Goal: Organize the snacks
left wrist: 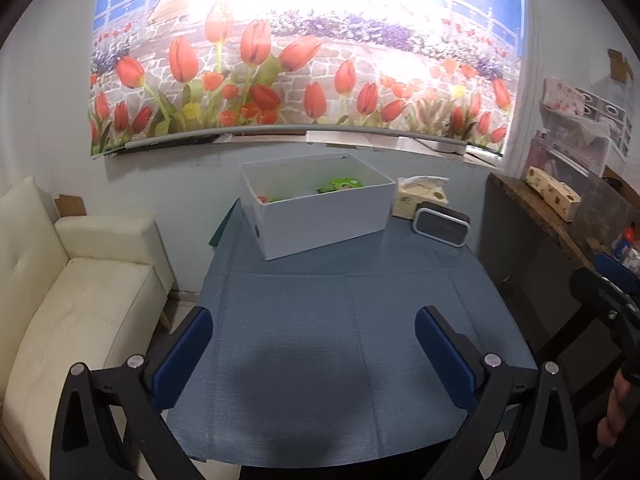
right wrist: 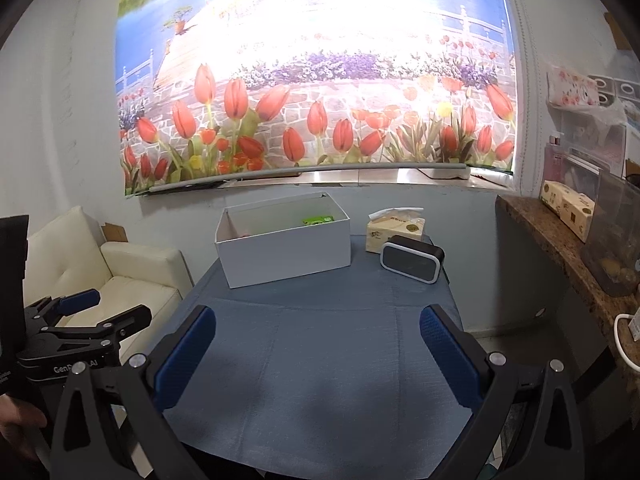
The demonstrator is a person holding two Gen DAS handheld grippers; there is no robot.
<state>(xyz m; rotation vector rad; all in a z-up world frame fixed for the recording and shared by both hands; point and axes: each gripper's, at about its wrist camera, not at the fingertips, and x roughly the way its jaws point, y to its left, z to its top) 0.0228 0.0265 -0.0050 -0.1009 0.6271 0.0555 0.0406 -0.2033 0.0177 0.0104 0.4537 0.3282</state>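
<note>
Mostly hiding inside the white box (left wrist: 320, 216), with only green packets (left wrist: 342, 184) and a bit of something reddish peeking over the rim; too little showing to name the snacks or count them. Sitting at the far end of the table (left wrist: 320, 340), box open at the top, turned at a slight angle on the blue cloth. Standing just beside it on the right: a tissue pack (left wrist: 420, 196) and a small dark speaker (left wrist: 440, 224) in front of that pack.

Hovering over the bare near part of the cloth, left gripper (left wrist: 314, 356) with jaws wide apart, holding nothing. Hanging likewise, right gripper (right wrist: 318, 354), jaws spread and gripping nothing.

Showing only in the right wrist view: the left gripper from the side, over the cream sofa (right wrist: 132, 272). Catching only an edge of the right gripper in the left wrist view, cut off at the frame.
</note>
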